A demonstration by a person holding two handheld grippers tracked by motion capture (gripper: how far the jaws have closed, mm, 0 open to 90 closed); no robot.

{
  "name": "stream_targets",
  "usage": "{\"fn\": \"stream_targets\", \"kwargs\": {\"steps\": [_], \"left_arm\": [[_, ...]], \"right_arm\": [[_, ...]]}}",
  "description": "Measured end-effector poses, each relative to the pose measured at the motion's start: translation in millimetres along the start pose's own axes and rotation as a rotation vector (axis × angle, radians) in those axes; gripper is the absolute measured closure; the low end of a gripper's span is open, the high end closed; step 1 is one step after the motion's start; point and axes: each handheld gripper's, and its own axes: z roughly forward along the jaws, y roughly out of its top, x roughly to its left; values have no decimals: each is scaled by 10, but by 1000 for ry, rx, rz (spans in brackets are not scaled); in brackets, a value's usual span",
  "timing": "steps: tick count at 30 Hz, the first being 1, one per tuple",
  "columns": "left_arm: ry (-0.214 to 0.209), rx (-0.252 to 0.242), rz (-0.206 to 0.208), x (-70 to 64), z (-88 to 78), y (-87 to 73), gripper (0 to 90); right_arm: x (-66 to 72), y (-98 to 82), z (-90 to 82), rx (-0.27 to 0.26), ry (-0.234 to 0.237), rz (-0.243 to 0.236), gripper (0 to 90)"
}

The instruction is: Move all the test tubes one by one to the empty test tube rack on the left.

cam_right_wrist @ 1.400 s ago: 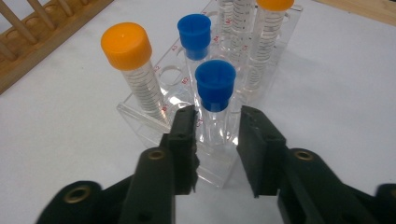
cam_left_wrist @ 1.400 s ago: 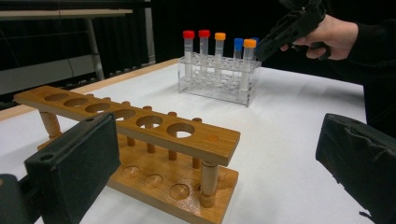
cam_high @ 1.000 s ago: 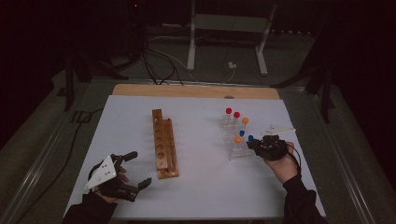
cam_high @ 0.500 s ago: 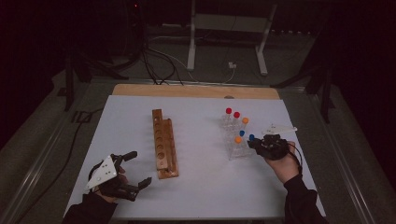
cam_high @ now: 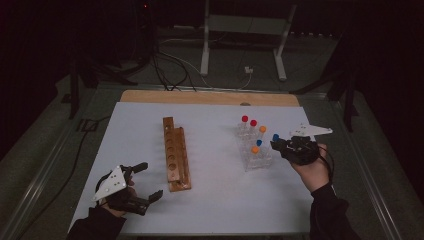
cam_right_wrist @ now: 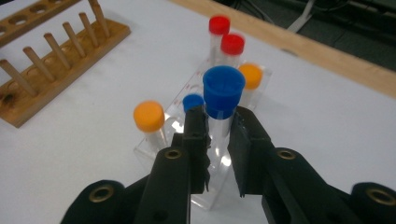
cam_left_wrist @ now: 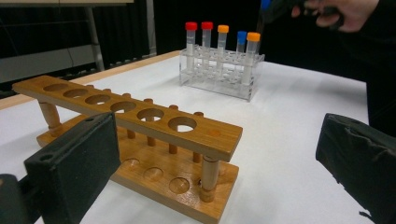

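Note:
My right gripper (cam_high: 281, 144) (cam_right_wrist: 217, 137) is shut on a clear tube with a blue cap (cam_high: 275, 137) (cam_right_wrist: 223, 87), held upright just above the clear plastic rack (cam_high: 256, 159) (cam_right_wrist: 161, 140). In that rack stand two red-capped tubes (cam_high: 248, 122), two orange-capped tubes (cam_high: 255, 149) and one more blue-capped tube (cam_high: 259, 142). A wooden rack (cam_high: 176, 152) (cam_left_wrist: 140, 116) with a row of empty holes lies in the middle of the white table. My left gripper (cam_high: 150, 180) (cam_left_wrist: 217, 158) rests open at the near left, its jaws wide apart and aimed at the wooden rack's near end.
The white table top (cam_high: 215, 205) has a wooden strip (cam_high: 210, 97) along its far edge. Behind it stand a metal frame (cam_high: 206, 45) and cables on the floor (cam_high: 170, 70). Bare white surface lies between the two racks and along the near edge.
My right gripper has risen with the blue-capped tube, lifting it up out of the clear rack. The left gripper has stayed where it was.

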Motion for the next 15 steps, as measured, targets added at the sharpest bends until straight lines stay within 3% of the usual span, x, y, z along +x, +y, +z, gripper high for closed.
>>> {"fn": "stream_targets", "kwargs": {"steps": [7, 9, 13, 15], "left_arm": [[-9, -2, -18, 6, -14, 44, 5], [-33, 5, -43, -5, -10, 79, 5], [-72, 20, -34, -83, 13, 204, 5], [-90, 24, -50, -100, 23, 270, 5]], "right_arm": [[31, 228, -218, -41, 10, -27, 777], [44, 260, -242, -48, 18, -29, 777], [149, 409, -295, -68, 48, -63, 777], [200, 459, -303, -73, 64, -72, 777]]}}
